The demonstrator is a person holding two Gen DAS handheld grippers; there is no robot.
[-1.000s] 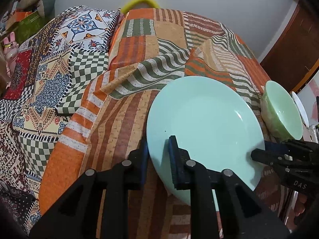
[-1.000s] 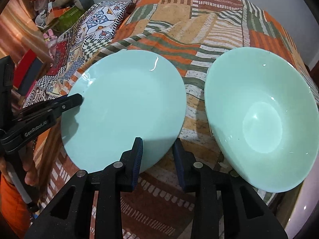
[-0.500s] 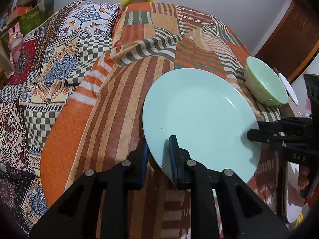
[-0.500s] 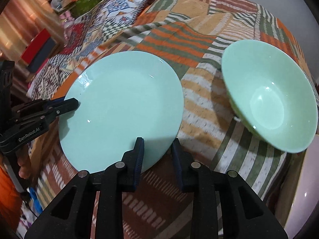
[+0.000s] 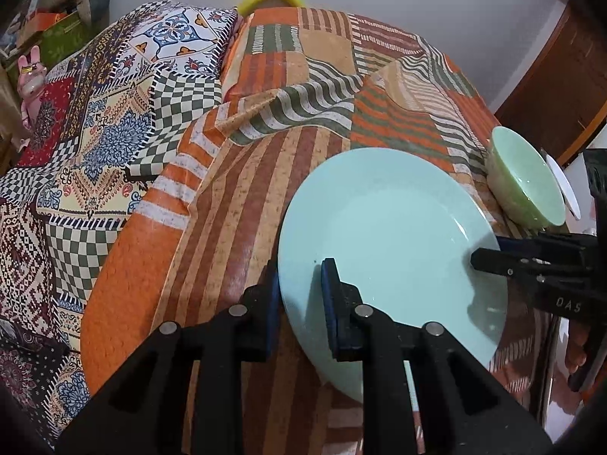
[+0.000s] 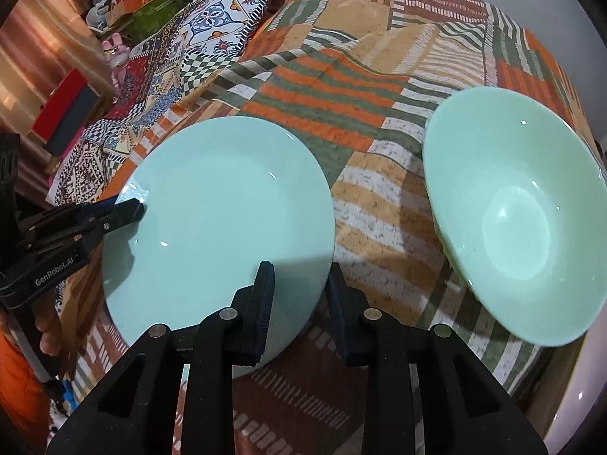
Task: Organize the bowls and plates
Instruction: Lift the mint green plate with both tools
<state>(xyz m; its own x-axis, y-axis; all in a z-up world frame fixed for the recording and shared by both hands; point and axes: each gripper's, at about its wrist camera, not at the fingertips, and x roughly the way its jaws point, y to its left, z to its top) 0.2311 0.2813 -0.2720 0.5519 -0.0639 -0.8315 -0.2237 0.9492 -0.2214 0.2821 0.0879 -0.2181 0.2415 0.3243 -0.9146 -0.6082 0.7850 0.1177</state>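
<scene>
A pale turquoise plate (image 5: 387,235) (image 6: 220,212) is held above the patchwork bedspread by both grippers. My left gripper (image 5: 299,288) is shut on the plate's near-left rim; it shows in the right wrist view (image 6: 129,208) at the plate's left edge. My right gripper (image 6: 297,288) is shut on the plate's near-right rim; it shows in the left wrist view (image 5: 481,256) at the plate's right edge. A light green bowl (image 6: 519,212) (image 5: 527,178) rests on the bedspread to the right of the plate.
The orange, brown and green striped bedspread (image 5: 265,151) covers the bed. A checkered patterned quilt (image 5: 95,121) lies to the left. A pink toy rabbit (image 5: 30,76) and boxes stand far left. A wooden door (image 5: 561,76) is at the right.
Both grippers, still holding the plate, have shifted: the bowl now looks closer and larger in the right wrist view, and the plate sits a little higher over the bedspread.
</scene>
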